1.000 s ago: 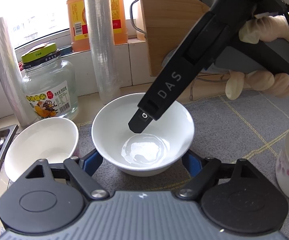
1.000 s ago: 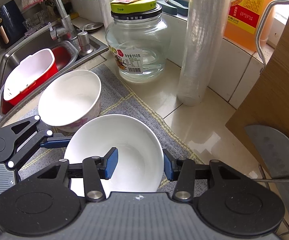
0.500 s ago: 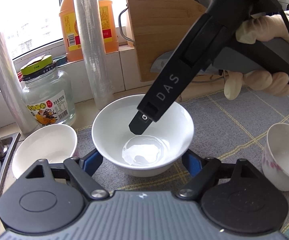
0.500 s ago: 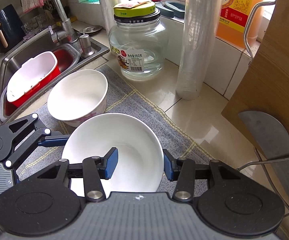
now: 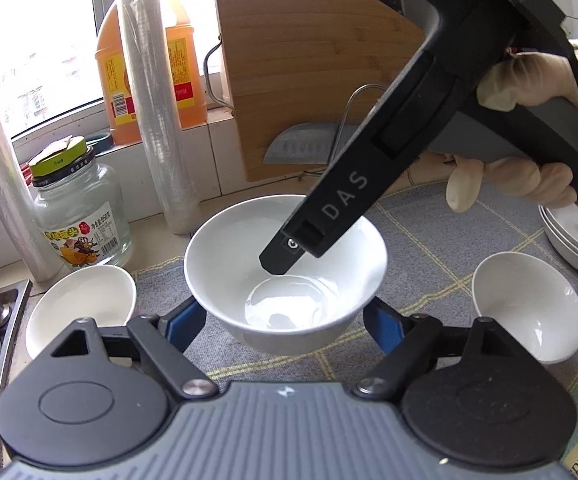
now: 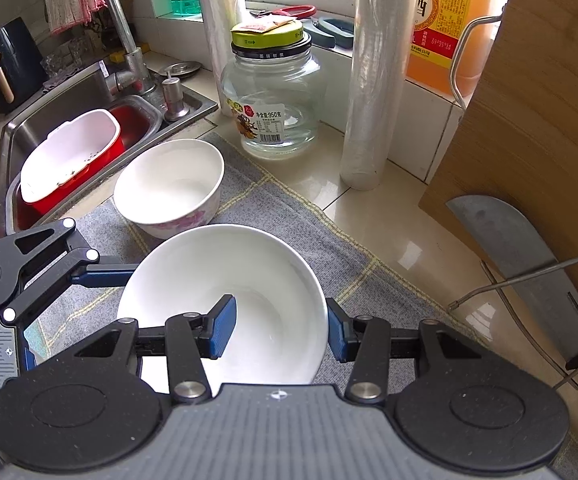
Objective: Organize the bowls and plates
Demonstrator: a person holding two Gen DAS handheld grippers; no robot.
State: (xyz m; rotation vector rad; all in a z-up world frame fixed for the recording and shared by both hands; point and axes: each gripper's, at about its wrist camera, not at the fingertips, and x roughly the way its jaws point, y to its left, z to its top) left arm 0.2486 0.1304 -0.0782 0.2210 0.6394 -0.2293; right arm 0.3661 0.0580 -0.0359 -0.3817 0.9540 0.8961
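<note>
Kitchen tabletop by a window: a grey checked mat (image 5: 429, 240) carries the crockery, with a sink (image 6: 69, 112) at one end and a jar (image 6: 273, 100), film rolls and a wooden board (image 5: 309, 60) along the back.

Both grippers are on one white bowl (image 5: 285, 264). The right gripper (image 6: 277, 330) is clenched on its rim, one finger inside the bowl and one outside. The left gripper (image 5: 285, 320) straddles the bowl's lower wall; its pads sit at the sides, but whether they actually press I cannot tell. In the left view the bowl's base looks clear of the mat, so I judge it is being carried.

Sorting looks early to midway. A flowered bowl (image 6: 169, 184) stands alone near the sink, another small bowl (image 5: 529, 304) stands alone at the other side, and a short stack of plates (image 5: 569, 240) sits at the mat's far edge. Nothing is nested yet among the bowls, so the held bowl and the two loose ones still need grouping.

The held bowl is plain glossy white, wide-mouthed with a narrow foot, empty, and its bottom shines as if wet.
</note>
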